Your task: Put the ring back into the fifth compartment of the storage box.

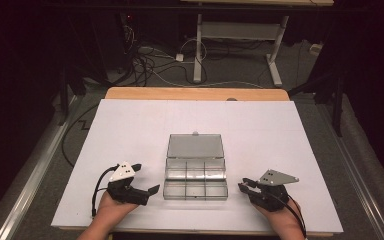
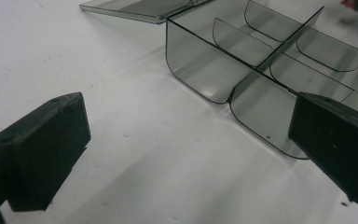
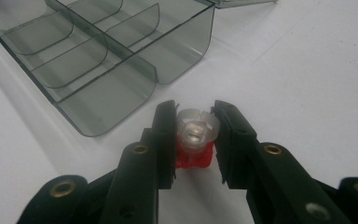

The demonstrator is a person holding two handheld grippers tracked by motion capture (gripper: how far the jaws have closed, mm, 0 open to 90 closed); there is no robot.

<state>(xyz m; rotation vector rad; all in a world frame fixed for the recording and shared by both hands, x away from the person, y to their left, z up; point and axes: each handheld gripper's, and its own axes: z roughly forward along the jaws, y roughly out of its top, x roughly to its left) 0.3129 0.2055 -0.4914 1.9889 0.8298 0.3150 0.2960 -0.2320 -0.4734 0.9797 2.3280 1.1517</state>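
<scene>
at lower right of the high view, the right claw (image 3: pixel 195 137) is clamped on a small clear-and-red part (image 3: pixel 195 140) beside the open compartment box (image 1: pixel 195 175); left claw (image 1: pixel 141 179) spread apart, nothing between.

I am working in what looks like a lab or recording studio. My wooden table (image 1: pixel 195 93) is covered by a plain white sheet (image 1: pixel 140 125) reaching its near edge, and the room around it is dark. Beyond its far edge, black and white cables (image 1: pixel 150 62) tangle across the grey carpet floor (image 1: pixel 230 70), beside the white metal legs of another desk (image 1: pixel 198 45).
</scene>
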